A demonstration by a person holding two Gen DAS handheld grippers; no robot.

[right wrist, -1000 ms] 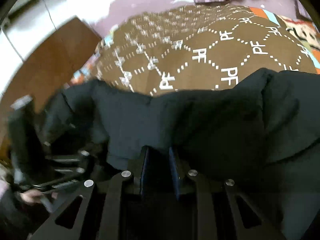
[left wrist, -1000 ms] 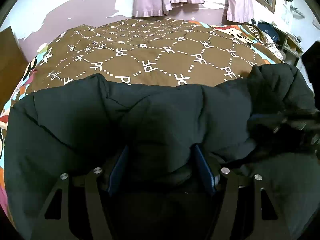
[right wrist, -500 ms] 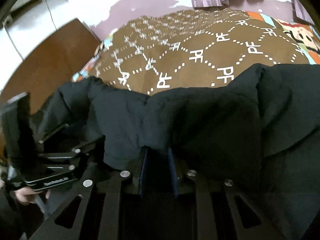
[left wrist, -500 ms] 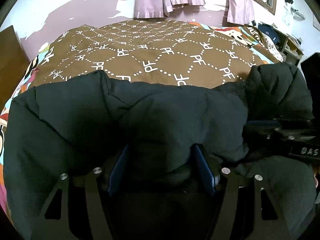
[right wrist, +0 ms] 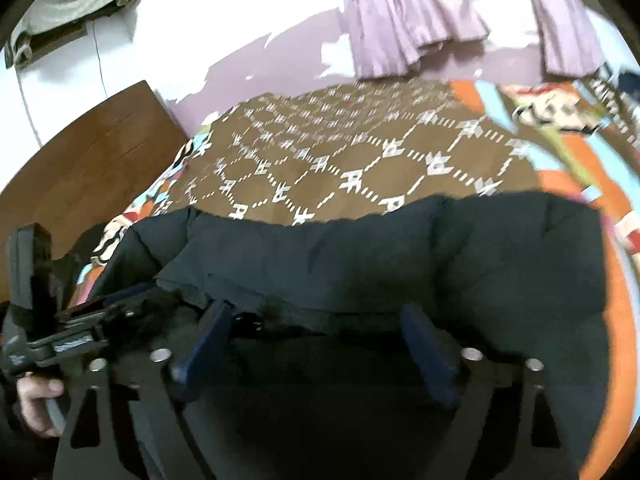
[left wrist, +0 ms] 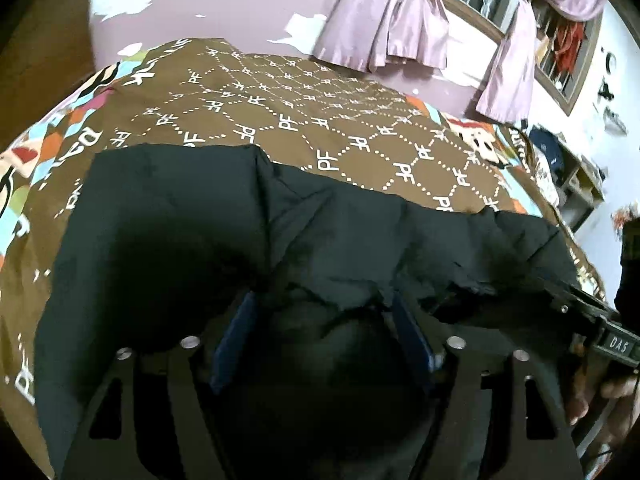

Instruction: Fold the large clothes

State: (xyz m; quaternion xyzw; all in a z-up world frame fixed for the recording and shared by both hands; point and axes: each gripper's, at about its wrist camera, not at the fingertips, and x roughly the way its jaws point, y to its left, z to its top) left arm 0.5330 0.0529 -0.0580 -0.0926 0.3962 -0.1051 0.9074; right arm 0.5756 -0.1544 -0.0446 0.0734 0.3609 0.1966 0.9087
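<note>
**A:** What's nearest the cameras?

**B:** The left gripper, blue fingers spread wide, dark padded cloth bulging between them; whether they pinch it I cannot tell. The right gripper has its fingers parted too, released, the cloth's edge lying between and just beyond them.

**A:** And the garment itself?

**B:** A black padded jacket lies on the bed, its long axis running left to right across both views, its far edge a fairly straight line towards the wall. Which end is collar or hem I cannot tell.

**A:** What's under it?

**B:** A brown bedspread with a white dotted lattice and "PF" letters, with a bright cartoon-print sheet showing at its edges.

**A:** Farther off?

**B:** A wooden headboard on the left, a purple and white patchy wall, lilac curtains over a barred window, and shelves on the right.
</note>
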